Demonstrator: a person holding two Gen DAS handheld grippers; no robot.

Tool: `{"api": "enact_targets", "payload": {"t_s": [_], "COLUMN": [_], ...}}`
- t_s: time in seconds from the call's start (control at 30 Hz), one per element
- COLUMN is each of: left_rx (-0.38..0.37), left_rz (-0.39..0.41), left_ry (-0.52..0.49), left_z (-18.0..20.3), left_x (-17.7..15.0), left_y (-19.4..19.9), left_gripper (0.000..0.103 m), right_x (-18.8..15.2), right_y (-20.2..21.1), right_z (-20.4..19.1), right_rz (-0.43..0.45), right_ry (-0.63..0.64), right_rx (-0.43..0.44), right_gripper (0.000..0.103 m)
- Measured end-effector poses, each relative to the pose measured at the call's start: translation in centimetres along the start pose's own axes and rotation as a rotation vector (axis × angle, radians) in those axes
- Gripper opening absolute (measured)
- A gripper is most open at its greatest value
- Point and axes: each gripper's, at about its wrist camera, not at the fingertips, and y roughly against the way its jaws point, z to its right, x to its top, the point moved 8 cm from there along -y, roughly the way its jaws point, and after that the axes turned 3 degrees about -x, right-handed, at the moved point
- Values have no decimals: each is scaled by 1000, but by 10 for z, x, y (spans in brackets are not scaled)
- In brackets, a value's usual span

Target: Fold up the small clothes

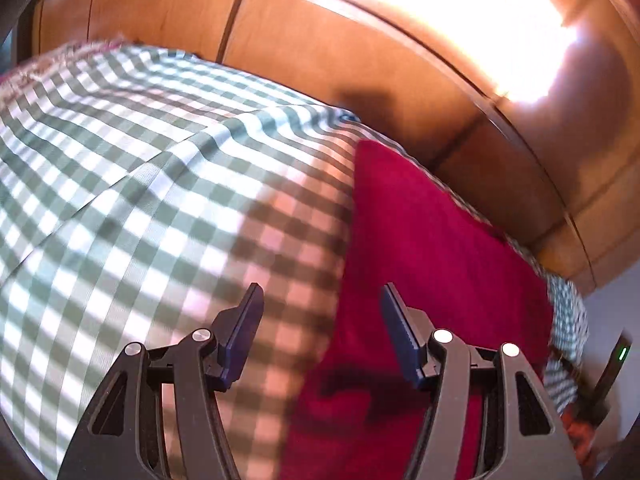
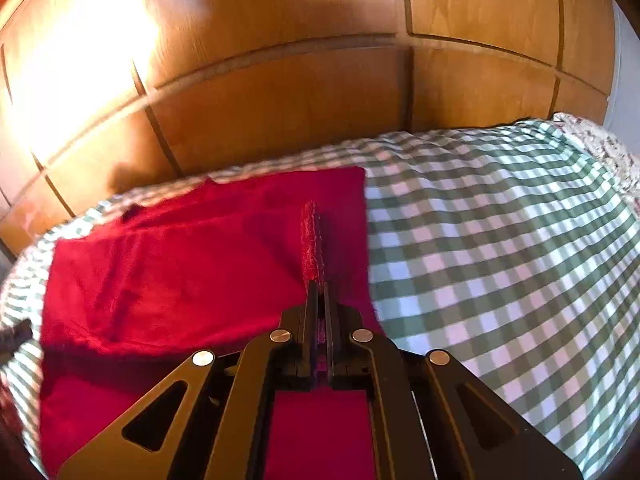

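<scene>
Right gripper (image 2: pixel 318 292) pinches red garment's (image 2: pixel 180 264) edge — checked cloth (image 2: pixel 500 240) beside lies bare.

Warm sunlight blows out a patch of the wooden panelling (image 1: pixel 460 8) in both views. Hard shadows fall across the checked bedcover (image 1: pixel 120 160). Fisheye bending curves the edges, with slight motion blur.

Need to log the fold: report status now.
Right hand-held gripper shut on red garment. Left hand-held gripper open, empty, above garment edge. Checked bedcover otherwise bare.
</scene>
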Motion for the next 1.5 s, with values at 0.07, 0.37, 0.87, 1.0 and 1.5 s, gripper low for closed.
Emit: {"api": "enact_targets", "payload": {"t_s": [0.07, 0.37, 0.87, 1.0, 1.5], "left_rx": [-20, -88, 306, 221, 243], "left_rz": [-3, -41, 99, 229, 82], "left_ry": [28, 51, -254, -244, -357], "left_z": [-3, 26, 51, 64, 85], "left_x": [12, 50, 63, 45, -11], "left_y": [-9, -58, -60, -16, -44], "left_gripper": [61, 59, 30, 28, 54], "right_x": [-8, 4, -9, -11, -11], "right_y": [-12, 10, -32, -31, -31], "right_z": [9, 22, -50, -51, -47], "right_rz": [-40, 17, 1, 24, 33], "right_ry": [-1, -24, 233, 243, 208], "right_rx": [-27, -22, -55, -73, -34], "right_gripper": [0, 1, 53, 53, 55]}}
